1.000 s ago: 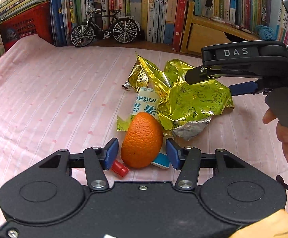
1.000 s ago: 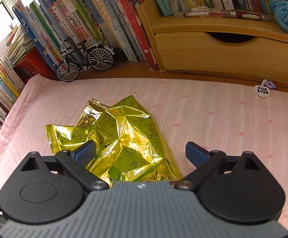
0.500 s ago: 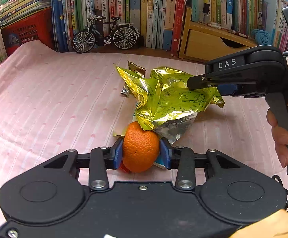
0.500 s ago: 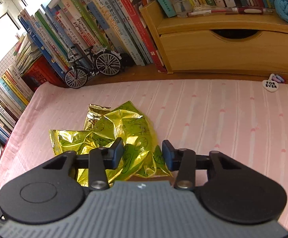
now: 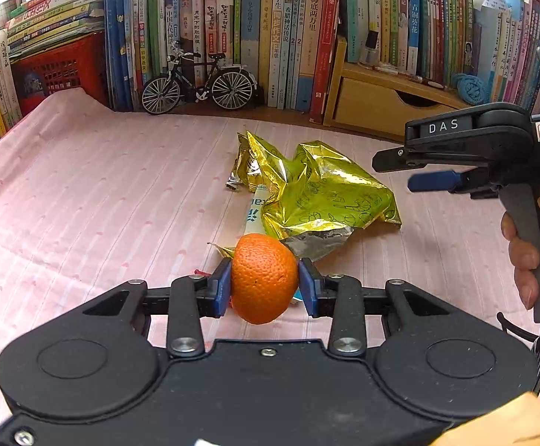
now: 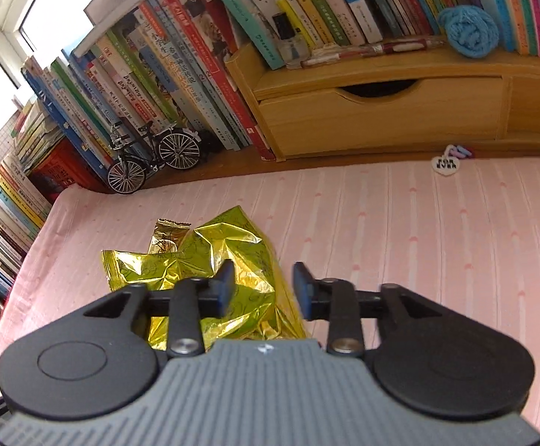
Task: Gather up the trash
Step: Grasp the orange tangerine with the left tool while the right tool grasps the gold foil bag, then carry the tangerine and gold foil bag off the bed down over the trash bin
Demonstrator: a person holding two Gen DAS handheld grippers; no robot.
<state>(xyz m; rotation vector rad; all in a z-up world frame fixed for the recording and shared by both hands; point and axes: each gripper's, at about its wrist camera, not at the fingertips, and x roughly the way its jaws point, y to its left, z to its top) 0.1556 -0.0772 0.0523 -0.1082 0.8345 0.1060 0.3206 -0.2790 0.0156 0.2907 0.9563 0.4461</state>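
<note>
An orange [image 5: 264, 278] sits pinched between the blue pads of my left gripper [image 5: 264, 291], which is shut on it and holds it just above the pink cloth. Behind it lies a crumpled gold foil bag [image 5: 322, 193] over a white and blue wrapper [image 5: 255, 212]. A small gold sachet [image 6: 167, 236] lies at the bag's far edge. My right gripper [image 5: 392, 173] hovers to the right of the bag, held by a hand [image 5: 522, 252]. In the right wrist view its jaws [image 6: 264, 290] are opening above the foil bag [image 6: 210, 260], with nothing pressed between them.
A model bicycle [image 5: 199, 81] stands at the back before a row of books. A wooden drawer box [image 5: 374, 107] is at the back right, a red crate [image 5: 58, 74] at the back left. A heart tag [image 6: 445, 165] lies on the cloth's far edge.
My left gripper shut on the orange and raised it. My right gripper pinched the foil bag, lifting it, then opened and drew away to the right; the bag lies flat again.
</note>
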